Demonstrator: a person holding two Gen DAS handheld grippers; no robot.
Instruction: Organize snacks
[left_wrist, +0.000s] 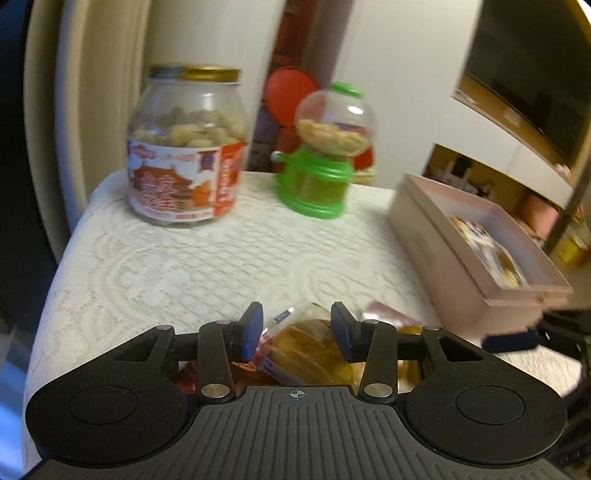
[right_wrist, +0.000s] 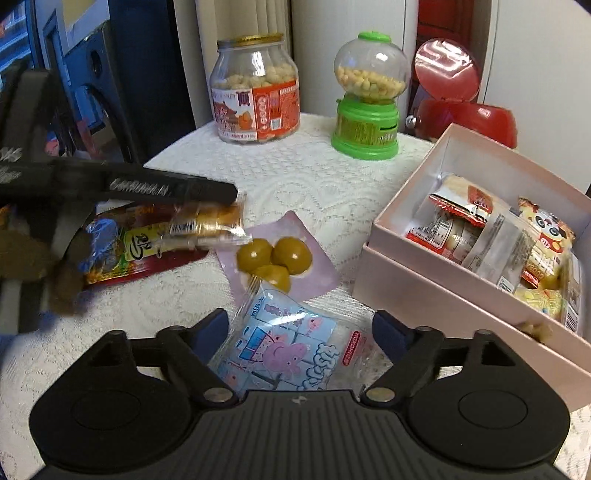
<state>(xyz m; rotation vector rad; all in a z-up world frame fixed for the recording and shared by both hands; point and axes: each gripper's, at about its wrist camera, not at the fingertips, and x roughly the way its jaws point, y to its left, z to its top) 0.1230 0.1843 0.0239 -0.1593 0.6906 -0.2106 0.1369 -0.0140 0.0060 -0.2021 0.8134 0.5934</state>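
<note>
Snacks lie loose on the table (right_wrist: 314, 177) beside the pink box (right_wrist: 417, 206), so my left claw (left_wrist: 295, 328) brackets a wrapped pastry (left_wrist: 306, 347), touching without visibly pinching, while my right claw (right_wrist: 301, 328) gapes around the blue packet (right_wrist: 284, 350).

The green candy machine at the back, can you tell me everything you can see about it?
The candy machine is a toy dispenser that looks like plastic. It has a bright green base with a printed label and a dark slot, a clear round globe about half full of pale yellow candies, and a green cap on top. A small knob shows on its side in the left wrist view. It stands upright on the white lace tablecloth, right of the peanut jar and apart from it. No gripper touches it.
</note>
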